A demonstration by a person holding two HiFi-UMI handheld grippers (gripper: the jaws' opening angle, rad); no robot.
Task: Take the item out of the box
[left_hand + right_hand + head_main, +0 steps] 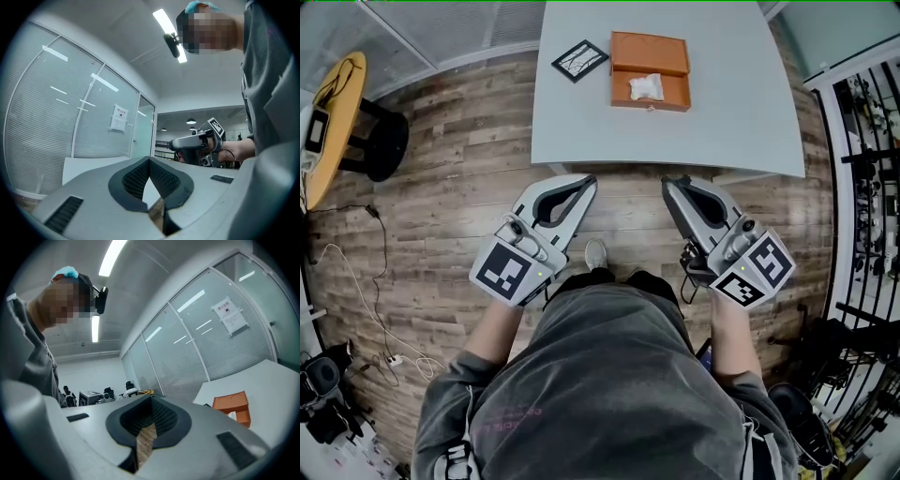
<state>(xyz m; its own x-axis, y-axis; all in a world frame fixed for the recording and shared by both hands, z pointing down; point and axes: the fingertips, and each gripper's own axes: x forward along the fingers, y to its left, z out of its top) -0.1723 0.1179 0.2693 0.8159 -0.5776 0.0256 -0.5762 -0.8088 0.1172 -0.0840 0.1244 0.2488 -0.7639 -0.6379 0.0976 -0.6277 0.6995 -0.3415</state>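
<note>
the white item (646, 87) looks like a soft, crumpled wad, probably light and easy to squash, so a gentle pinch on its raised top folds seems the best hold. it lies in the open orange box (675, 92), whose lid is flipped back, on the grey table (722, 112). a black framed square (579, 60) sits just beside the box. the left gripper (589, 180) and right gripper (670, 182) are just short of the table's near edge, each with its jaws closed together on nothing.

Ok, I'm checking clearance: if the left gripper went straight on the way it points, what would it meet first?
Probably the near edge of the white rectangular table; the left gripper is aimed at it, though their relative height is unclear.
</note>
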